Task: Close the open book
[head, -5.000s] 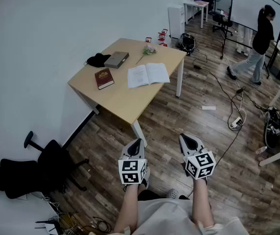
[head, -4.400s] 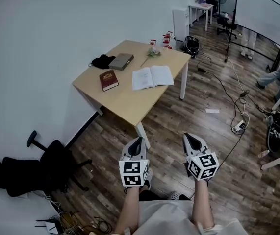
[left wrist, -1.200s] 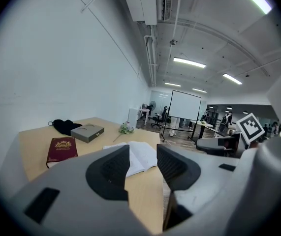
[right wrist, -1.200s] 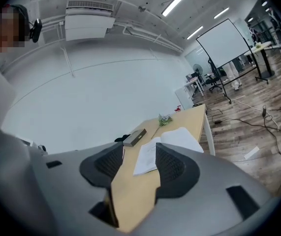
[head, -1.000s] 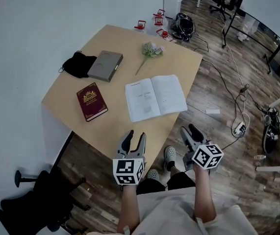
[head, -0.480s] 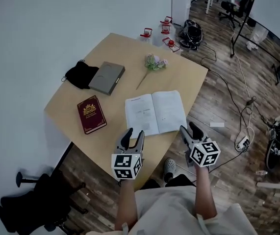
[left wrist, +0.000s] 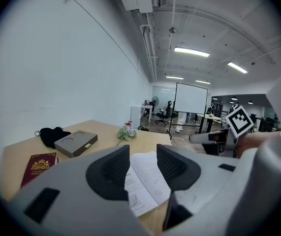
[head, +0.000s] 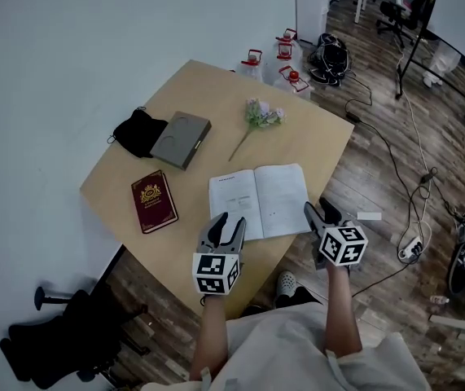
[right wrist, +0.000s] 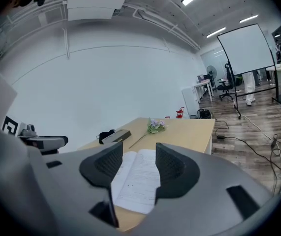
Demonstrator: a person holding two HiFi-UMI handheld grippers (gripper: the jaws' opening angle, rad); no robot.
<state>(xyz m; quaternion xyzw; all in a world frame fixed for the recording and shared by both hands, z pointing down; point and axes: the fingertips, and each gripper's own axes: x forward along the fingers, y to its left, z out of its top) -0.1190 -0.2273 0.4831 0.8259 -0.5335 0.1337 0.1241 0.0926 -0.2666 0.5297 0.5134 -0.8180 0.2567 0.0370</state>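
Note:
The open book (head: 258, 202) lies flat, white pages up, near the front edge of the light wooden table (head: 216, 88). My left gripper (head: 225, 223) hovers open just before the book's near left corner, with nothing between its fingers. My right gripper (head: 318, 211) is open too, beside the book's right edge at the table's rim, and holds nothing. In the left gripper view the book (left wrist: 147, 178) shows between the open jaws of the left gripper (left wrist: 142, 151). The right gripper view has the book (right wrist: 138, 181) ahead of the right gripper (right wrist: 139, 149).
On the table lie a dark red closed book (head: 154, 201), a grey flat case (head: 181, 139), a black cloth (head: 134, 133) and a flower sprig (head: 261, 116). Red-capped jugs (head: 285, 51) stand on the floor behind. Cables (head: 415, 243) run right; a black chair (head: 61, 344) lies left.
The person has walked up to the table. Both grippers have come forward from over the floor to the book's near edge. The book lies as before.

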